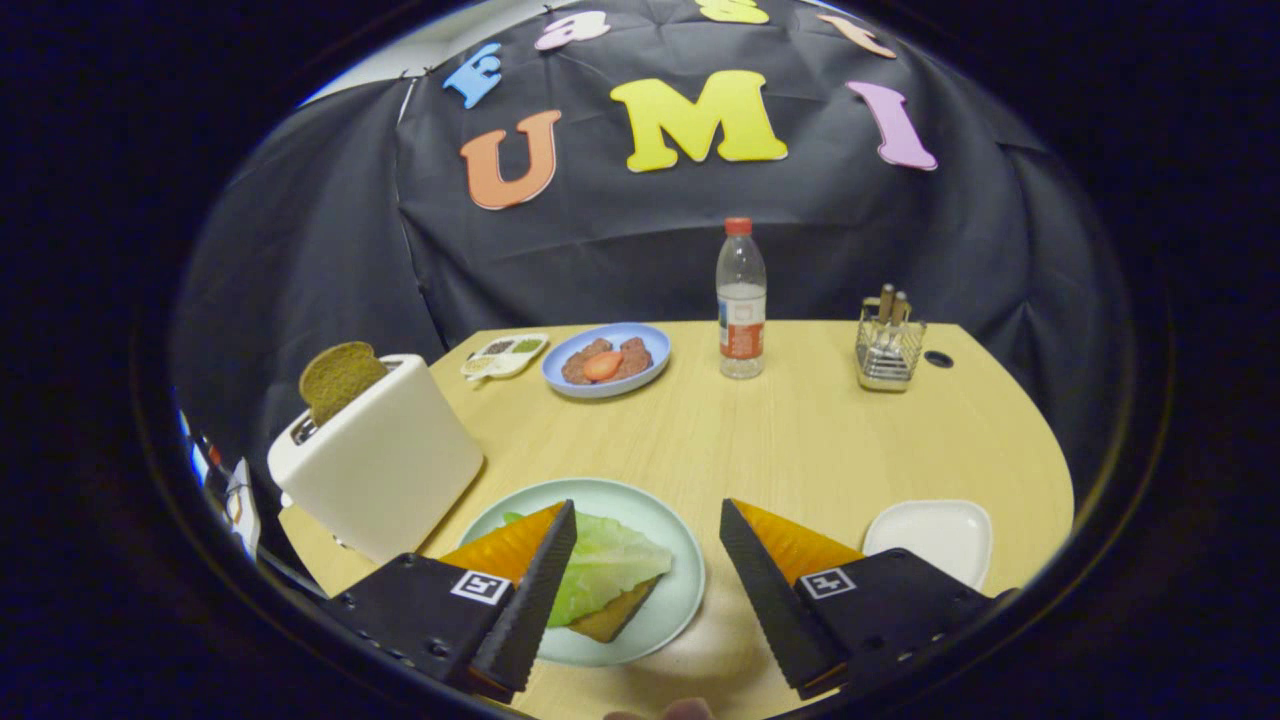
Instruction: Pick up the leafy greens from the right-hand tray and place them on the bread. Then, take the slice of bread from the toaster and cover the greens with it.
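The leafy greens [612, 562] lie on a slice of bread [618, 616] on a pale green plate [668, 548], partly behind my left finger. My gripper [647, 518] hovers open above the plate's right side, with nothing between its fingers. Left of the plate stands a white toaster [385, 460] with a brown slice of bread [340, 378] sticking up out of its slot. A small white tray [935, 536] sits to the right, just beyond my right finger, with nothing on it.
At the back of the wooden table are a blue plate [650, 372] with meat and a red piece, a small divided dish [506, 355], a plastic water bottle [741, 300] and a wire cutlery holder [889, 343]. A round hole [938, 358] lies near the holder.
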Demonstrator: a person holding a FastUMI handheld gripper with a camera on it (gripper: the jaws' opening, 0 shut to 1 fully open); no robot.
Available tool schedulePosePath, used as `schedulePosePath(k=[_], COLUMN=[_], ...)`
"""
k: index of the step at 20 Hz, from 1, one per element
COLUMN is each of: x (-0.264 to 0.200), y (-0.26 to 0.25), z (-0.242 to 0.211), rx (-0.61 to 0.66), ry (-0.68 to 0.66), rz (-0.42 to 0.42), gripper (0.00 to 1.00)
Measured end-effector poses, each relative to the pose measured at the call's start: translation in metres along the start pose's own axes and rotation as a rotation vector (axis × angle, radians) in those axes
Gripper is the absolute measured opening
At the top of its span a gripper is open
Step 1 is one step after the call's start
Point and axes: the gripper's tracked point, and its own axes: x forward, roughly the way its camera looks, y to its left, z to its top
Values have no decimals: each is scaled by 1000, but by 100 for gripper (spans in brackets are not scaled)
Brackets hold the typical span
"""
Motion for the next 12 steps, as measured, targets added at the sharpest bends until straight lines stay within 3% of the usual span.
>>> schedulePosePath(k=[3,7,12], x=[-41,-92,-135], y=[-2,3,37], z=[33,62,88], rx=[-79,-143,-137], ry=[-91,-146,-201], rz=[-16,-57,-50], gripper=[96,96,96])
